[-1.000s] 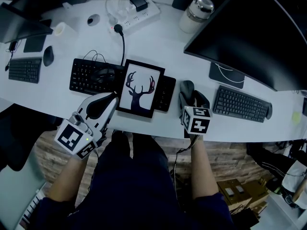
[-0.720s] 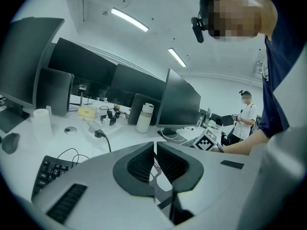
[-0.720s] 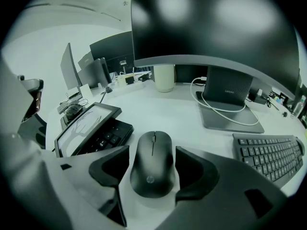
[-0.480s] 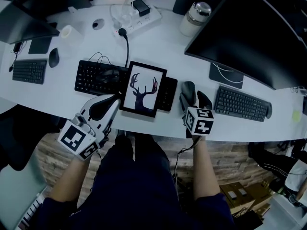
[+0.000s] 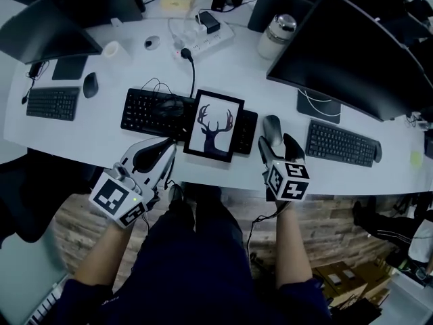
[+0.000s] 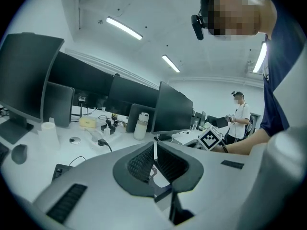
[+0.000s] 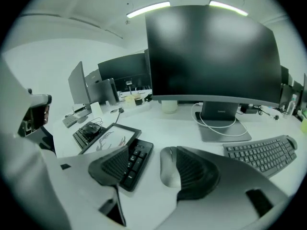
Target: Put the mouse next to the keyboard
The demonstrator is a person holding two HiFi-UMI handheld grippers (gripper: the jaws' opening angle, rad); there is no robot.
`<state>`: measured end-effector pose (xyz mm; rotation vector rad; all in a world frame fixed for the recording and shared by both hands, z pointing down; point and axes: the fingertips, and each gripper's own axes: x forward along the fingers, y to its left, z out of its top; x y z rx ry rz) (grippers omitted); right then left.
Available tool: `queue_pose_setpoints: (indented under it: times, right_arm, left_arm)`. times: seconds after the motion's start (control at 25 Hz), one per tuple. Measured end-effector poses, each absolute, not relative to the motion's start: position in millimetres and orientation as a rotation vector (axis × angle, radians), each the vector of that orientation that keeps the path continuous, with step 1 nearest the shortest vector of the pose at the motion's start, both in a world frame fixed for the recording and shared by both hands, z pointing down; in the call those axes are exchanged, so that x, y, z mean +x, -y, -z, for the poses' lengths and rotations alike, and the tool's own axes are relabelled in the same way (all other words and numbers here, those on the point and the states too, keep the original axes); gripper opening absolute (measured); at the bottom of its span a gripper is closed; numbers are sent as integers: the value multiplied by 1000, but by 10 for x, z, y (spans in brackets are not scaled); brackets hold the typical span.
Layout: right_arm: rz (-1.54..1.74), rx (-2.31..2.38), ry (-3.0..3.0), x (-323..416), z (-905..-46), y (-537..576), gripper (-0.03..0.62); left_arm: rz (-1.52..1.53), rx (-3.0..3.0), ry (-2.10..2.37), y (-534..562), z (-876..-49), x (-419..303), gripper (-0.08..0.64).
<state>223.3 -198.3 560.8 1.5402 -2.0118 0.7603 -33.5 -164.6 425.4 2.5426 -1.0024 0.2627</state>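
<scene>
A grey mouse [image 5: 272, 127] lies on the white desk [image 5: 101, 141], just right of the black keyboard [image 5: 152, 114] and close to its right end. In the right gripper view the mouse [image 7: 168, 164] rests beside the keyboard [image 7: 136, 157], half hidden by one jaw. My right gripper [image 5: 276, 145] hangs just above and behind it; its jaws have just been opening and now stand wide, pads off the mouse, nothing gripped. My left gripper [image 5: 162, 152] hovers at the desk's front edge, shut and empty, its pads [image 6: 144, 162] pressed together.
A framed deer picture [image 5: 215, 126] lies across the black keyboard, and a wired black mouse [image 5: 169, 105] sits on its keys. To the right are a second keyboard [image 5: 342, 143] and a large monitor [image 5: 352, 53]. Behind stand a bottle [image 5: 279, 34] and power strip [image 5: 206, 36].
My right gripper has drawn up and back off the grey mouse, which stays on the desk. The left gripper has risen a little. The head camera has shifted.
</scene>
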Motion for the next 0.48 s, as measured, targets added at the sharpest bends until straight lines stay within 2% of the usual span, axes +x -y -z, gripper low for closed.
queue_pose_setpoints:
  times: [0.48]
  right_arm:
    - [-710, 1600, 2129, 1753, -4988, 1624, 309]
  left_arm:
    - [-199, 2612, 1007, 1359, -3903, -651, 43]
